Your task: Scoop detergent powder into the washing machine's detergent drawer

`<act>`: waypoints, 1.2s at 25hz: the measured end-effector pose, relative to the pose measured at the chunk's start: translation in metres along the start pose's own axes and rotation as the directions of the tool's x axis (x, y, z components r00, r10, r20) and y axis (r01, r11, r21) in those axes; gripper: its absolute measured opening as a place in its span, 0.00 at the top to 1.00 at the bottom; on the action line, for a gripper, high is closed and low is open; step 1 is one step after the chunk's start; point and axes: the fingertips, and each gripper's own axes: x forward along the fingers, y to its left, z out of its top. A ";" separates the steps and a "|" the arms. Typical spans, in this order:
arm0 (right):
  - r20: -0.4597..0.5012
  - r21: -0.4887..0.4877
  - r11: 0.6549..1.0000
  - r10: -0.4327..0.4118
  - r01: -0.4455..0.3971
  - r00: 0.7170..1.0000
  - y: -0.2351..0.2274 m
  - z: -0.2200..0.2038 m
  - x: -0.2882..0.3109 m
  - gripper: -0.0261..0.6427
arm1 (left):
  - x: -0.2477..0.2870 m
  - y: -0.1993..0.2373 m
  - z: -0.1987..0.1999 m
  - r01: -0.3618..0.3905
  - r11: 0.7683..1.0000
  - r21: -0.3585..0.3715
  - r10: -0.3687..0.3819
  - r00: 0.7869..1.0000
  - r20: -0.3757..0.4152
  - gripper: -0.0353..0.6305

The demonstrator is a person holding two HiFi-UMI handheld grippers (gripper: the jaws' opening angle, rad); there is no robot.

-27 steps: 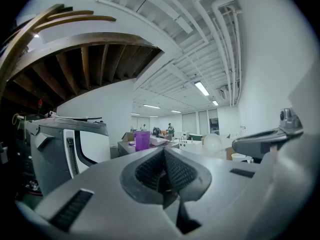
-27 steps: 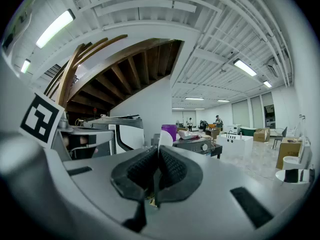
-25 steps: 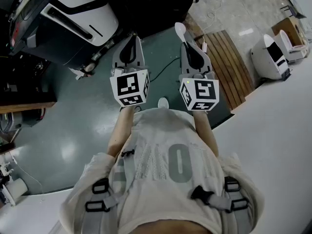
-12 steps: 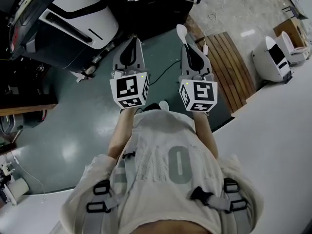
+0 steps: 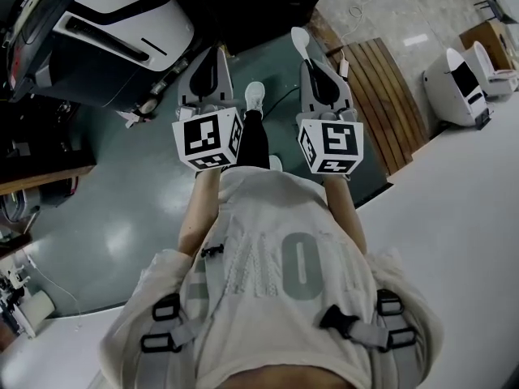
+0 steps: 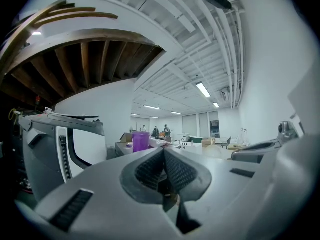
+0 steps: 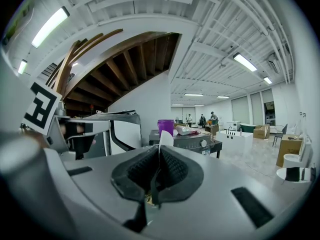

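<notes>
**Carrying the scoop level to the machine**

The person stands on a green floor (image 5: 122, 209), one shoe (image 5: 255, 96) forward. A large white-and-black unit (image 5: 122, 23) lies to the far left and a slatted wooden platform (image 5: 381, 96) to the right. Neither detergent powder nor a drawer can be made out in any view.

Far ahead in the right gripper view stands a grey appliance (image 7: 192, 143) with a knob on its front and a purple cup (image 7: 166, 126) on top. It is probably the washing machine, well apart from both tools.

The left hand-held gripper (image 5: 207, 59) is clenched on nothing, its ribbed pads pressed together. The right hand-held gripper (image 5: 315, 67) is clamped on the handle of a white scoop (image 5: 300, 42), whose bowl sticks out past the jaw tips.

The step in hand looks like the approach. Done well, it means a firm pinch on the thin handle so the scoop cannot twist. The bowl should stay level and pointed forward. The free left tool should be ready to pull the drawer open on arrival.
</notes>
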 end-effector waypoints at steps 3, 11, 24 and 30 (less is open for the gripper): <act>0.023 0.000 1.000 -0.014 0.014 1.000 -0.011 0.008 0.018 0.96 | 0.024 0.002 0.005 0.014 1.000 0.008 -0.014 1.000 0.026 0.92; 0.046 -0.018 1.000 -0.010 0.011 0.999 -0.032 0.033 0.088 0.96 | 0.096 0.020 0.021 0.021 1.000 0.004 -0.021 0.998 0.052 0.92; 0.032 -0.013 1.000 -0.016 0.016 0.999 -0.070 0.071 0.248 0.96 | 0.250 0.088 0.031 0.031 0.999 -0.024 -0.029 0.998 0.057 0.92; 0.042 -0.011 1.000 -0.028 0.029 0.999 -0.086 0.097 0.334 0.96 | 0.327 0.129 0.042 0.036 0.999 -0.018 -0.035 0.998 0.059 0.92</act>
